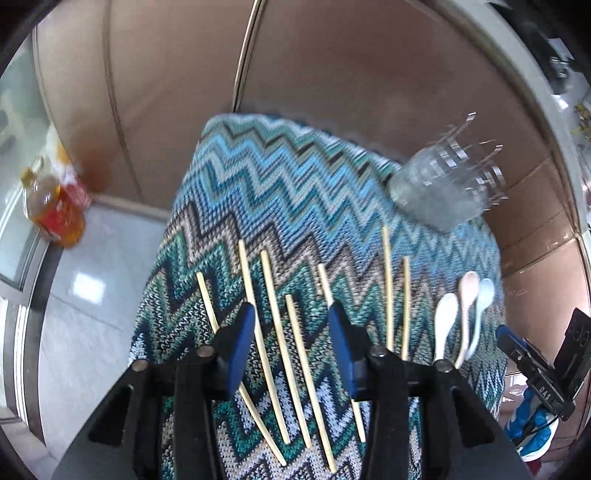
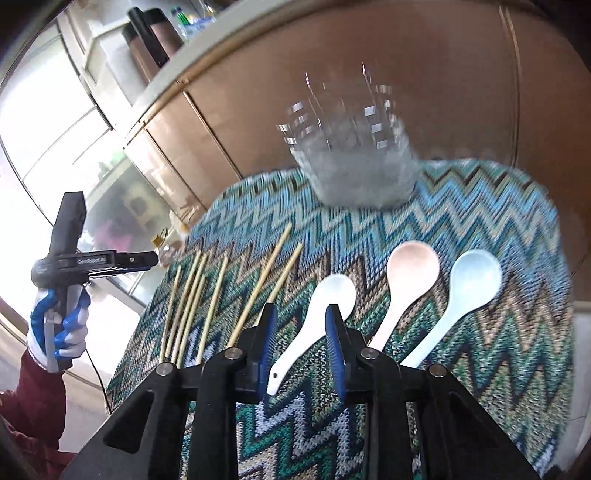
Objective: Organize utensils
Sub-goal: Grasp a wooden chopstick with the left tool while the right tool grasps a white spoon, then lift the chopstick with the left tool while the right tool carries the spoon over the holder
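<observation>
Zigzag knit cloth [image 2: 443, 229] | pale chopsticks [image 1: 273, 332], three glossy spoons [image 2: 410, 280] | left gripper [image 1: 291, 317], right gripper [image 2: 301, 314] agape, empty

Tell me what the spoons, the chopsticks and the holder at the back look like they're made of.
Spoons: probably glazed ceramic or melamine, glossy pastel sheen. Chopsticks: pale bamboo or wood, matte. Holder: clear glass or plastic, blurred, see-through with bright glints.

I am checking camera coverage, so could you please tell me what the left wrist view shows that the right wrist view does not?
Only the left wrist view shows the amber bottle on the floor. Only the right wrist view shows the gloved hand holding the left gripper, and dark flasks on a shelf. Both show the zigzag cloth, bamboo chopsticks, three spoons and the clear holder.
</observation>
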Demonstrator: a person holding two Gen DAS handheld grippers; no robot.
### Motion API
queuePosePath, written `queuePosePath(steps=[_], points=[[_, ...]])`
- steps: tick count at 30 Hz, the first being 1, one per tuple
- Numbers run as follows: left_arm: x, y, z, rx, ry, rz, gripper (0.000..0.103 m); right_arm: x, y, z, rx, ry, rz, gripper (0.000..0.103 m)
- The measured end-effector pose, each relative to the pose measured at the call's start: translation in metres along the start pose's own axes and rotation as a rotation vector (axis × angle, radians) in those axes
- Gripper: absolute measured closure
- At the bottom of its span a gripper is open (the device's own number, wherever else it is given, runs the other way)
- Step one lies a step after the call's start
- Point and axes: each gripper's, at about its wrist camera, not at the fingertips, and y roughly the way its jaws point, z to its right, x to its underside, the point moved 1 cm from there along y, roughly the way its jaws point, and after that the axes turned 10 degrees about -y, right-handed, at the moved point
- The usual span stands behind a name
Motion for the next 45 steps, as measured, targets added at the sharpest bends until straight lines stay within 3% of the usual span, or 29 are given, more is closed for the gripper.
queuePosePath(steps=[7, 17, 35, 40, 41, 43, 45], points=[[-0.009, 0.027, -0.011, -0.064, -0.017, -0.043, 0.066, 0.001, 0.013, 0.023, 0.012, 0.027, -0.025, 0.077], [-0.015, 0.045, -0.022, -0.061, -0.052, -0.097, 0.077, -0.004, 0.05, 0.034, -0.038, 0.03, -0.105, 0.077], [-0.025, 0.071, -0.02, -0.104, -0.058, -0.169, 0.086, -0.004, 0.086, 0.051, -0.096, 0.05, -0.18, 0.076], [-0.027, 0.077, -0.024, -0.082, -0.089, -0.187, 0.086, -0.008, 0.091, 0.054, -0.123, 0.036, -0.189, 0.076], [-0.027, 0.077, -0.025, -0.076, -0.094, -0.188, 0.087, -0.008, 0.091, 0.053, -0.127, 0.028, -0.19, 0.079], [-0.027, 0.077, -0.027, -0.065, -0.106, -0.19, 0.097, -0.008, 0.093, 0.051, -0.125, 0.012, -0.192, 0.094], [-0.025, 0.076, -0.028, -0.059, -0.114, -0.188, 0.098, -0.007, 0.092, 0.049, -0.123, 0.001, -0.189, 0.094]])
